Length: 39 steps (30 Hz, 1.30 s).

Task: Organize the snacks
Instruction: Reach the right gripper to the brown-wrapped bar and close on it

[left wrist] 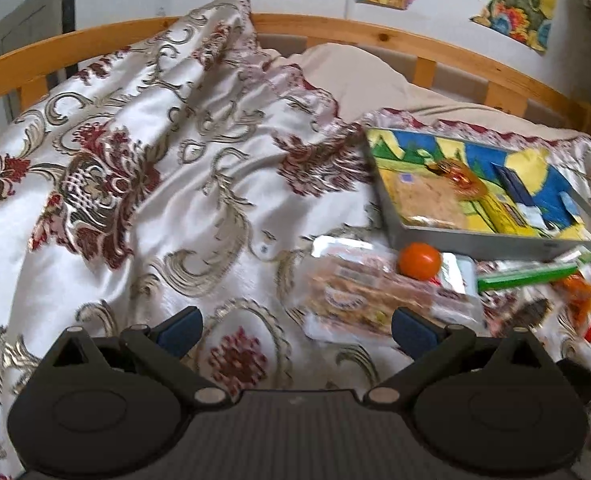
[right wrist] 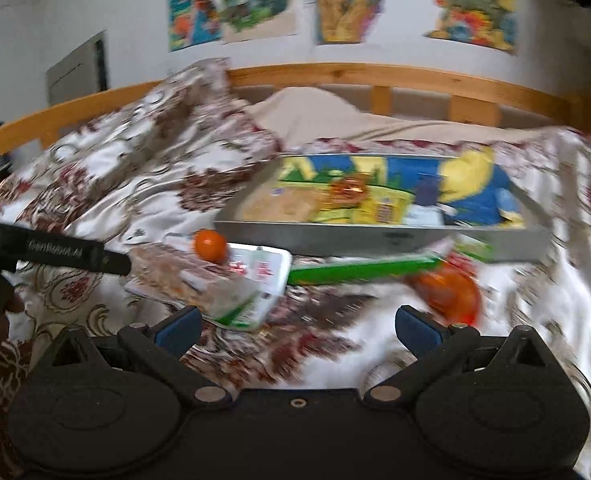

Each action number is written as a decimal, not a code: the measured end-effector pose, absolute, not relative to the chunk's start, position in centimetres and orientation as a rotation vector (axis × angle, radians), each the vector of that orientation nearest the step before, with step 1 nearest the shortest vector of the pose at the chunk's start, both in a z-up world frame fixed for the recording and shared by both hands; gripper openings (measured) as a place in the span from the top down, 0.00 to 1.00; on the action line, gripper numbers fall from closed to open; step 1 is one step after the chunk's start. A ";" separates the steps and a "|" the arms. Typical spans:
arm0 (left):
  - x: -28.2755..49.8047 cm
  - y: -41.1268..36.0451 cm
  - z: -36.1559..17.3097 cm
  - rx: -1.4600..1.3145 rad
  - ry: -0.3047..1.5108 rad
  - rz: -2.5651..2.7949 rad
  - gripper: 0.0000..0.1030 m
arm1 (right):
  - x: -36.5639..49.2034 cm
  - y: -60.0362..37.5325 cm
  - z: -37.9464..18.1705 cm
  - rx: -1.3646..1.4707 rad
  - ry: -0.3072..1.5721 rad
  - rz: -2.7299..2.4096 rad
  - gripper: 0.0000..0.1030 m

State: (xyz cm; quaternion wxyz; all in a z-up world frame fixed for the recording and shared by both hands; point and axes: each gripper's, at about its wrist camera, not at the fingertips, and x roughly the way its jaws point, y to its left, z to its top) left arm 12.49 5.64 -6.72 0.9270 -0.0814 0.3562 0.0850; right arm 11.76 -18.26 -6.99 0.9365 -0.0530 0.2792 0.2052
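Note:
A grey tray [left wrist: 471, 238] with a colourful printed bottom lies on the bed at the right and holds a cracker pack [left wrist: 427, 200], a gold-wrapped sweet [left wrist: 455, 174] and a dark blue bar [left wrist: 515, 188]. In front of it lie a clear biscuit pack [left wrist: 379, 300], a small orange fruit [left wrist: 419, 261], a green box [left wrist: 527, 276] and an orange bag [left wrist: 587, 296]. My left gripper [left wrist: 297, 330] is open and empty, just left of the biscuit pack. My right gripper [right wrist: 298, 328] is open and empty above the bedspread, near the white carton [right wrist: 255, 280], the green box [right wrist: 359, 270] and the orange bag [right wrist: 447, 292].
The floral bedspread [left wrist: 155, 184] is bunched up at the back left. A wooden bed rail [left wrist: 335, 28] runs along the back, with posters on the wall above. The left gripper's body [right wrist: 55, 254] shows at the left of the right wrist view.

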 end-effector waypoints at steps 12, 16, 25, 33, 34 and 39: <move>13.7 7.9 -7.4 -0.233 0.748 0.236 0.01 | 17.5 -12.9 -8.4 -0.195 0.635 0.650 0.10; 13.9 8.3 -7.3 -0.247 0.742 0.246 0.01 | 19.4 -10.9 -9.0 -0.240 0.672 0.746 0.15; 14.0 8.7 -7.3 -0.274 0.731 0.248 0.01 | 20.1 -9.8 -9.7 -0.296 0.708 0.843 0.45; 13.7 8.2 -7.2 -0.272 0.720 0.205 0.01 | 17.2 -12.7 -8.7 -0.357 0.688 0.808 0.54; 13.7 8.1 -7.2 -0.268 0.719 0.200 0.01 | 16.9 -13.3 -8.5 -0.358 0.687 0.793 0.54; 13.5 7.1 -7.3 -0.236 0.715 0.155 0.01 | 15.6 -16.8 -7.6 -0.318 0.693 0.723 0.54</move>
